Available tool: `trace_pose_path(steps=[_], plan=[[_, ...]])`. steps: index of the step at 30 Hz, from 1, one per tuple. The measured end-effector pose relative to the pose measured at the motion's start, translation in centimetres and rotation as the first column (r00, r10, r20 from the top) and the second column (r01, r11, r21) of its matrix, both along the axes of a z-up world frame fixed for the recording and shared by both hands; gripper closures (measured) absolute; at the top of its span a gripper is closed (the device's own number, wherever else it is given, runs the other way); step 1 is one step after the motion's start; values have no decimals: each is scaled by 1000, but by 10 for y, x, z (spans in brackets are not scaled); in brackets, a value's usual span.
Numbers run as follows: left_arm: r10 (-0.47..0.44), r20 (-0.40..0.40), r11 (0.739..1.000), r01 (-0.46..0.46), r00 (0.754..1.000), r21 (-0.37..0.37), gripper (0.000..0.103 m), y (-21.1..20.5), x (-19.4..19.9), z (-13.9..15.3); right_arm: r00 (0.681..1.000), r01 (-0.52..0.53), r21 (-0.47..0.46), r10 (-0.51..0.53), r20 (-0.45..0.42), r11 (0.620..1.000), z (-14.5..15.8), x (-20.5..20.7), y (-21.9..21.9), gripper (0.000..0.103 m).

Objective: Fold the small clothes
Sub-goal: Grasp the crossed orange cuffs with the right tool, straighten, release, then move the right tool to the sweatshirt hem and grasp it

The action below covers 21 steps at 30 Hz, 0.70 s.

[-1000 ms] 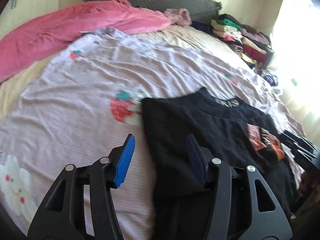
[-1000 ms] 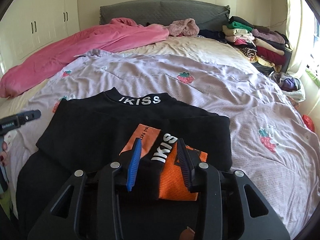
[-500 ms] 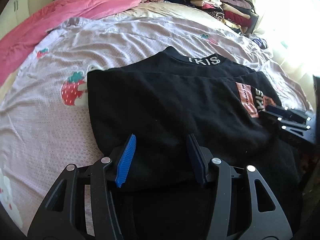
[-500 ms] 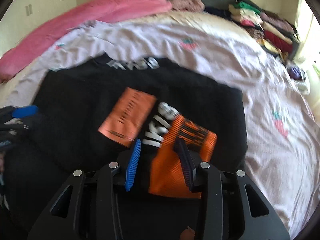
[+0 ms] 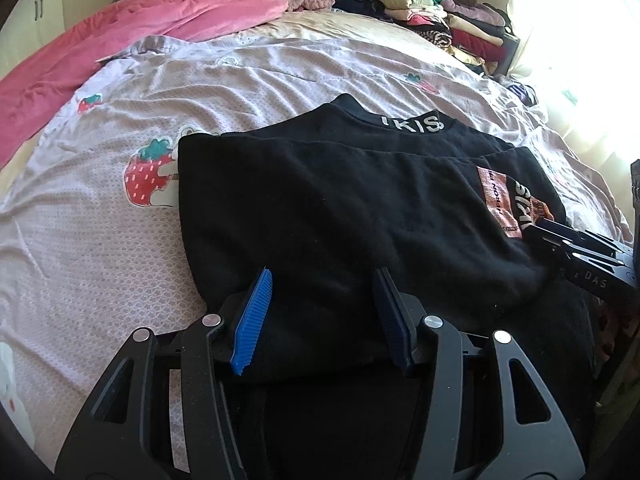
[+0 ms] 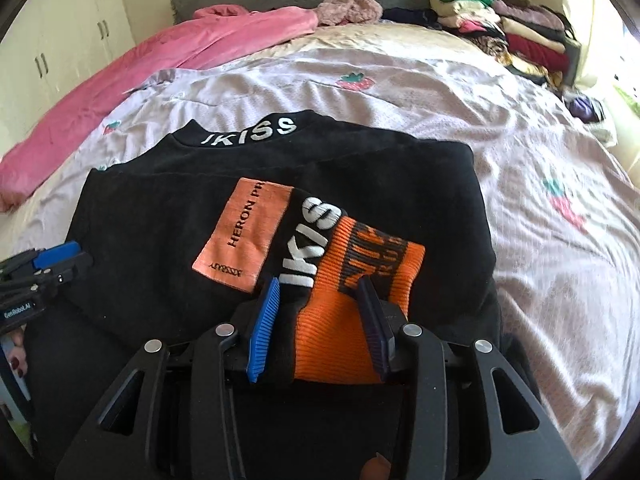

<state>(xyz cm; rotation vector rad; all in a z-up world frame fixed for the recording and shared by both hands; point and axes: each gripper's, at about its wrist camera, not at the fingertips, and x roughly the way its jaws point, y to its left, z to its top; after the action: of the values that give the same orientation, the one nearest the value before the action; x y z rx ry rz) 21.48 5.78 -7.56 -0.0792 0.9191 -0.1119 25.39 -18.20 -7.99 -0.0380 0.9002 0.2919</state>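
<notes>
On the near edge of the bed (image 6: 540, 152), the right tongs (image 6: 320, 312) grip the orange cuff (image 6: 360, 280) of a folded black sweater (image 5: 340, 208); the left tongs (image 5: 322, 314) clasp its black fold. Beyond lie a pink blanket (image 5: 120, 48) and stacked clothes (image 6: 520, 36).

My left tool (image 5: 322, 312) was black-framed with ribbed blue pads and silver screws; my right tool (image 6: 318, 314) matched, white lettering on its side.
</notes>
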Motion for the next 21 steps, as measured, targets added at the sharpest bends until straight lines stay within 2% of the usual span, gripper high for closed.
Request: trace_pose_path(steps=[9,14,17,18,21], plan=[[2,19,1000,-2,1000,9,58,-1,-5,1,1000,1,82,-2,9,997,-3,-2,-11,62],[1,31,999,-2,1000,33,55,-4,-11,9,1000,14,70,-15,10,997,2,-7,-9,55],[-4,39,1000,3,999,29,46,-4,-15,14,999,31,57,-33,32,998,9,-13,-11,42],[-5,39,1000,4,999,24,43,-4,-17,16,998,44,47,-46,45,998,12,-17,-13,30],[4,48,1000,-4,999,3,32,-1,-24,22,996,46,65,-51,73,997,20,-26,-22,15]])
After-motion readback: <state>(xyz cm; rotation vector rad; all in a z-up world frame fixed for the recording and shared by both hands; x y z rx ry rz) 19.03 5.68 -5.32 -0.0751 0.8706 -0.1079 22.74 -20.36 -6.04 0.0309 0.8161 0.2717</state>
